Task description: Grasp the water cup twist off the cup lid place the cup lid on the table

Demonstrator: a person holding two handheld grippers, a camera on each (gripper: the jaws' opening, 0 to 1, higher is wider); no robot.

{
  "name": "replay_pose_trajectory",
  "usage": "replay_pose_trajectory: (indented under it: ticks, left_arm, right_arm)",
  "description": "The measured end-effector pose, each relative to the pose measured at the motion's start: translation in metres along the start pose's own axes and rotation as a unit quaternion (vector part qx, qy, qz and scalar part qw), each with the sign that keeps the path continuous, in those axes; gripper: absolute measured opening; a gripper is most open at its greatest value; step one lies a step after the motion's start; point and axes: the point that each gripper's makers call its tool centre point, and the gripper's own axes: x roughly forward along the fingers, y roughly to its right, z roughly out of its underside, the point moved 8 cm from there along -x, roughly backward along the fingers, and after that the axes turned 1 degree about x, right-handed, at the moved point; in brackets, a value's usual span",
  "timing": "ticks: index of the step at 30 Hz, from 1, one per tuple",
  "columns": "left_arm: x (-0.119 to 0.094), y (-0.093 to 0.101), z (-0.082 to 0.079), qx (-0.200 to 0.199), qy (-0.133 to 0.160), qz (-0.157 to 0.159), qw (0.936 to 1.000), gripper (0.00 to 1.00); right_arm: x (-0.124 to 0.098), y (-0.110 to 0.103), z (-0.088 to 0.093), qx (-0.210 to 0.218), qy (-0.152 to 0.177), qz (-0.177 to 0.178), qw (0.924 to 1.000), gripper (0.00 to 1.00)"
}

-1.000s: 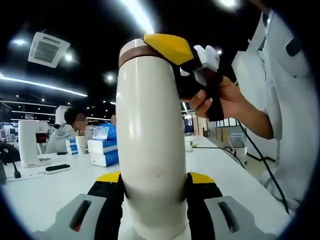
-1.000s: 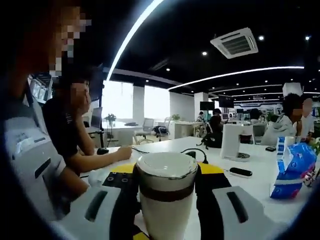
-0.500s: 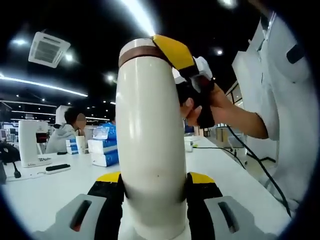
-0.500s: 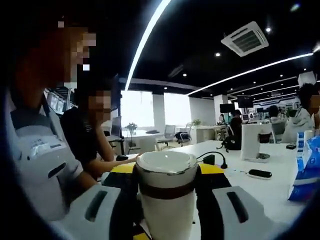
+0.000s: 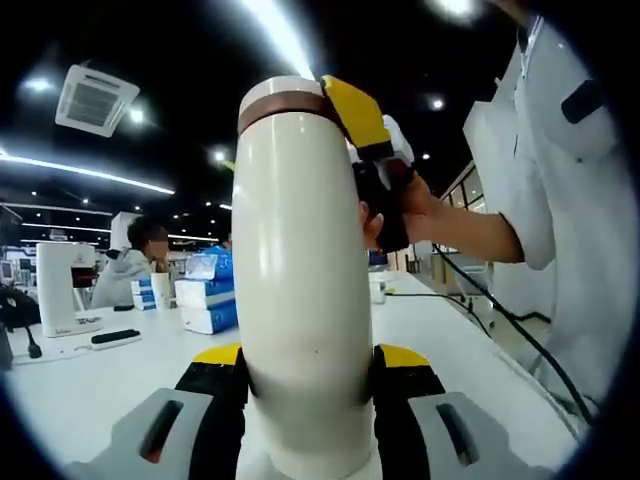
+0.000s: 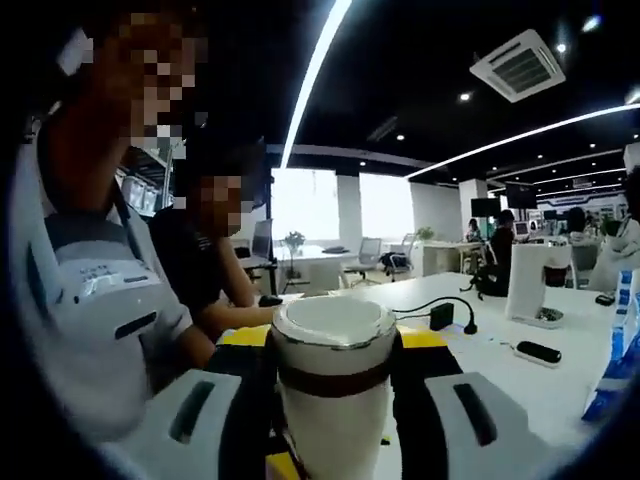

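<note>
The left gripper (image 5: pixel 308 365) clamps its fingers (image 5: pixel 222 392) on the cream water cup's (image 5: pixel 300 290) body, above the counter (image 5: pixel 90 385). The right gripper (image 6: pixel 332 345) pinches the cup lid (image 6: pixel 333 325) between its fingers (image 6: pixel 250 385).

Bright ceiling light strips (image 6: pixel 318 62) glare overhead; beneath them the background is soft, and the fisheye bends the edges.
</note>
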Motion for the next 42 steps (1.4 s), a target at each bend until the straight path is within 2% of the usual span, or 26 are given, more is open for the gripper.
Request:
replay_pose_trajectory:
  ticks: [3,11,13,17,22,24,26,28,29,30,31,32,33,35,36,37,38,40,42]
  left_arm:
    - [0.0,0.001,0.0,0.0,0.001,0.0,1.0,0.5]
    - [0.0,0.001,0.0,-0.003,0.0,-0.001,1.0,0.5]
    - [0.001,0.001,0.0,-0.005,0.001,-0.001,1.0,0.5]
    - [0.001,0.001,0.0,-0.007,0.001,-0.001,1.0,0.5]
    - [0.001,0.003,0.0,0.003,0.001,0.0,1.0,0.5]
    - [0.001,0.002,0.0,0.002,0.0,0.0,1.0,0.5]
    - [0.001,0.002,0.0,0.001,0.0,-0.001,1.0,0.5]
    - [0.001,0.003,0.0,0.002,0.0,-0.001,1.0,0.5]
    - [0.001,0.003,0.0,0.003,0.0,-0.001,1.0,0.5]
    - [0.001,0.003,0.0,0.003,0.0,-0.001,1.0,0.5]
    - [0.001,0.003,0.0,0.002,0.0,-0.001,1.0,0.5]
    - [0.001,0.003,0.0,0.0,-0.001,-0.002,1.0,0.5]
    - [0.001,0.002,0.0,-0.001,-0.001,-0.002,1.0,0.5]
    - [0.0,0.003,0.0,-0.001,-0.001,-0.002,1.0,0.5]
    - [0.001,0.003,0.0,-0.001,-0.002,-0.002,1.0,0.5]
    - [0.0,0.003,0.0,-0.001,-0.002,-0.002,1.0,0.5]
    - [0.001,0.002,0.0,-0.002,-0.002,-0.002,1.0,0.5]
    - [0.001,0.002,0.0,-0.003,-0.002,-0.003,1.0,0.5]
    - [0.001,0.003,0.0,-0.004,-0.003,-0.003,1.0,0.5]
  right_arm:
    - [0.001,0.003,0.001,-0.003,0.005,-0.031,0.9995,0.47]
    - [0.002,0.007,0.003,-0.003,0.016,-0.062,0.998,0.48]
    - [0.002,0.008,0.003,0.004,0.017,-0.064,0.9978,0.48]
    - [0.002,0.005,-0.001,0.016,0.013,-0.046,0.9987,0.5]
    - [-0.007,0.001,-0.013,0.012,0.021,0.016,0.9996,0.63]
    - [-0.014,-0.001,-0.021,0.015,0.024,0.064,0.9976,0.65]
    - [-0.017,-0.008,-0.025,0.009,0.026,0.093,0.9953,0.69]
    - [-0.024,-0.015,-0.031,0.007,0.033,0.154,0.9875,0.73]
    - [-0.027,-0.018,-0.031,0.0,0.029,0.171,0.9849,0.72]
    - [-0.035,-0.02,-0.03,-0.005,0.022,0.205,0.9785,0.68]
    - [-0.043,-0.024,-0.029,0.008,0.026,0.239,0.9707,0.66]
    - [-0.05,-0.03,-0.029,0.024,0.041,0.257,0.9654,0.66]
    - [-0.054,-0.037,-0.028,0.027,0.049,0.266,0.9623,0.66]
    - [-0.057,-0.055,-0.019,0.04,0.035,0.286,0.9567,0.62]
    - [-0.056,-0.064,-0.015,0.028,0.03,0.294,0.9551,0.57]
    - [-0.055,-0.071,-0.01,0.023,0.024,0.311,0.9497,0.53]
    - [-0.053,-0.078,-0.005,0.027,0.023,0.333,0.9422,0.53]
    - [-0.045,-0.09,0.006,0.026,0.025,0.346,0.9377,0.56]
    - [-0.039,-0.096,0.014,0.043,0.029,0.358,0.9321,0.57]
